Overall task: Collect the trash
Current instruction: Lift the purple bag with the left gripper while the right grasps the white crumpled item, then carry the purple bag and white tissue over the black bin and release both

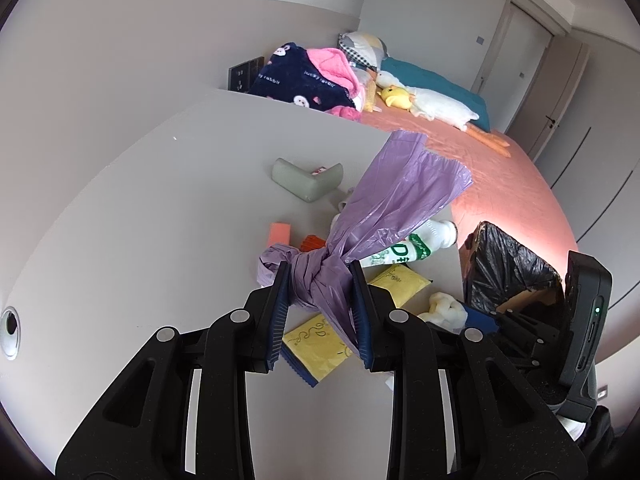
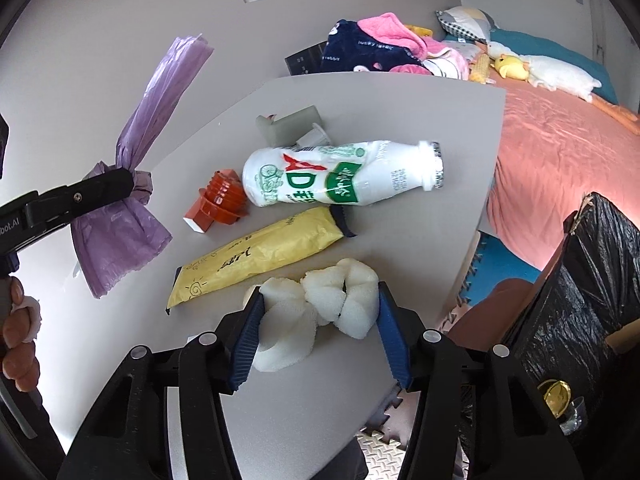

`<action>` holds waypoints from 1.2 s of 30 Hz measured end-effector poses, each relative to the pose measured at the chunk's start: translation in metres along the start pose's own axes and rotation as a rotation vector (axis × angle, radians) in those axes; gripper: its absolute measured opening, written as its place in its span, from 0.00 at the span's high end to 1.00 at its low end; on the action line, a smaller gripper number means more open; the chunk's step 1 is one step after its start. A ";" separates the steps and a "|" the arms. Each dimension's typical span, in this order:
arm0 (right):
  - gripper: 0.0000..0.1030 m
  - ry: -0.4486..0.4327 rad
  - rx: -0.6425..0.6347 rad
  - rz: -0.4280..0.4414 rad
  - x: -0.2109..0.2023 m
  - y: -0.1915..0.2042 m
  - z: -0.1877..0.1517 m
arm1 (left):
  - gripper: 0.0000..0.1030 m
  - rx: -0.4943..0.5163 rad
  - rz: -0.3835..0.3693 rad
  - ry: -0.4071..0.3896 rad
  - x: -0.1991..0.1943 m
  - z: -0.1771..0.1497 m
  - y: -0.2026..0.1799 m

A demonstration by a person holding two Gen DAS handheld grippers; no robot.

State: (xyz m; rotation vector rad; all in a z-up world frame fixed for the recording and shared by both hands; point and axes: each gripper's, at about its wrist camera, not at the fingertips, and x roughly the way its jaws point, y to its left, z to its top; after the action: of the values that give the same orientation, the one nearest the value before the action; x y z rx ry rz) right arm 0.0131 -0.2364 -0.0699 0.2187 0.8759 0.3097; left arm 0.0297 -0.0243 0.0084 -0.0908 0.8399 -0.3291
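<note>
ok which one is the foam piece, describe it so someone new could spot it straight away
On the grey table, look at the edge nearest the black-lined bin. Just in front of the long yellow packet lies the white foam piece, between the right gripper's blue pads. It is the only soft, lumpy, plain white item, with no print.

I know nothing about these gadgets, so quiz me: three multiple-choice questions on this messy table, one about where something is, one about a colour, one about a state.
1. Where does the white bottle lie?
A. in the black-lined bin
B. on the grey table, beyond the yellow packet
C. on the bed

2. What colour is the knotted bag in the left tool?
A. purple
B. green
C. black

3. What is the state of the white foam?
A. untouched at the table's far edge
B. already in the bin
C. between the right tool's blue pads

Answers: 1 B, it lies on its side on the table behind the yellow packet. 2 A, the purple bag sits clamped in the left tool. 3 C, the right tool flanks the foam.
</note>
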 end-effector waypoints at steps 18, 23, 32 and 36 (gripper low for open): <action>0.45 -0.121 0.098 -0.121 -0.065 -0.080 -0.005 | 0.72 0.103 -0.095 0.041 0.024 0.003 -0.080; 0.45 -0.144 0.131 -0.152 -0.079 -0.097 -0.007 | 0.72 0.140 -0.128 0.052 0.029 0.003 -0.104; 0.45 -0.194 0.184 -0.204 -0.110 -0.124 -0.014 | 0.72 0.199 -0.186 0.068 0.037 0.003 -0.145; 0.45 -0.217 0.204 -0.228 -0.124 -0.135 -0.017 | 0.72 0.231 -0.207 0.071 0.038 0.002 -0.162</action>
State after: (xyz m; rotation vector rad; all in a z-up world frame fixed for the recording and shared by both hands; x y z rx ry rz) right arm -0.0507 -0.4051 -0.0337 0.3326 0.7083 -0.0169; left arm 0.0145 -0.1894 0.0167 0.0504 0.8593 -0.6250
